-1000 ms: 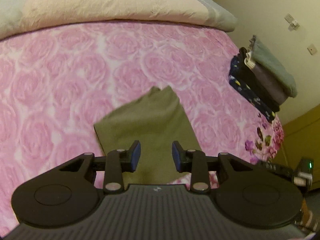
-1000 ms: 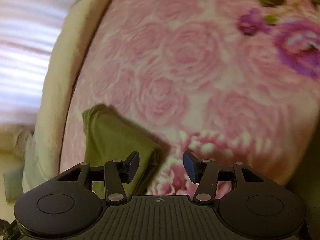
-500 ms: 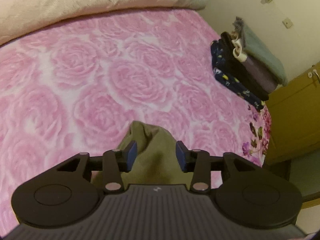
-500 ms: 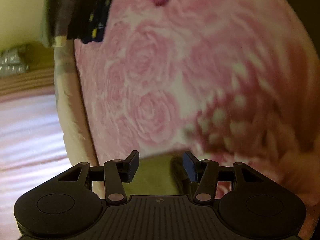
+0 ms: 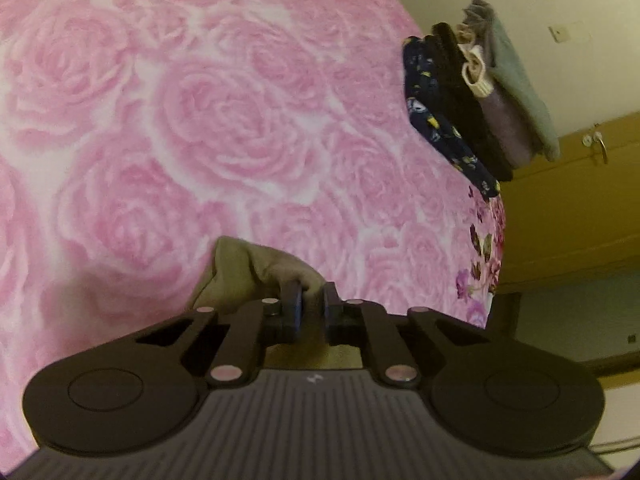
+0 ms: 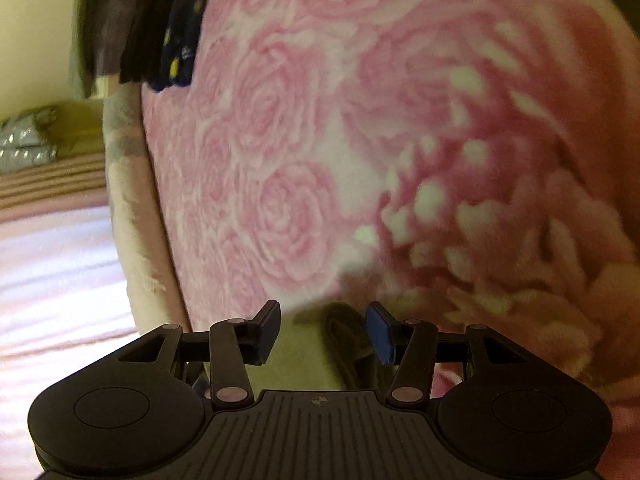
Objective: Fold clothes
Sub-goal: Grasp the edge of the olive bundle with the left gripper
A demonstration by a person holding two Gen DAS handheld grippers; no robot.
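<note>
Both cameras sit lower and nearer the olive-green garment (image 5: pixel 256 272) than a second ago, when it lay as a flat folded rectangle on the pink rose-print bedspread (image 5: pixel 224 128) with both sets of fingers wide apart above it. Now only a bunched corner of it shows ahead of the left hand-held gripper (image 5: pixel 311 300), whose jaws are closing and have nearly met, with a fold of the olive cloth pinched between the blue pads. Half a second back those pads stood on either side of the same corner without touching it.

From the right wrist, the right hand-held gripper (image 6: pixel 322 330) has rolled, so the bedspread now runs steeply up the frame. Its jaws are closing but stand apart; the garment's folded edge (image 6: pixel 344 340) lies between them, close to the right pad, and the blur hides whether that pad touches it.

A stack of folded clothes (image 5: pixel 480 92) sits at the far edge of the bed near the wall, well apart from the garment: dark floral at the bottom, then black, mauve and grey-green on top. A pale quilt (image 6: pixel 132 216) borders the bedspread in the right wrist view.
</note>
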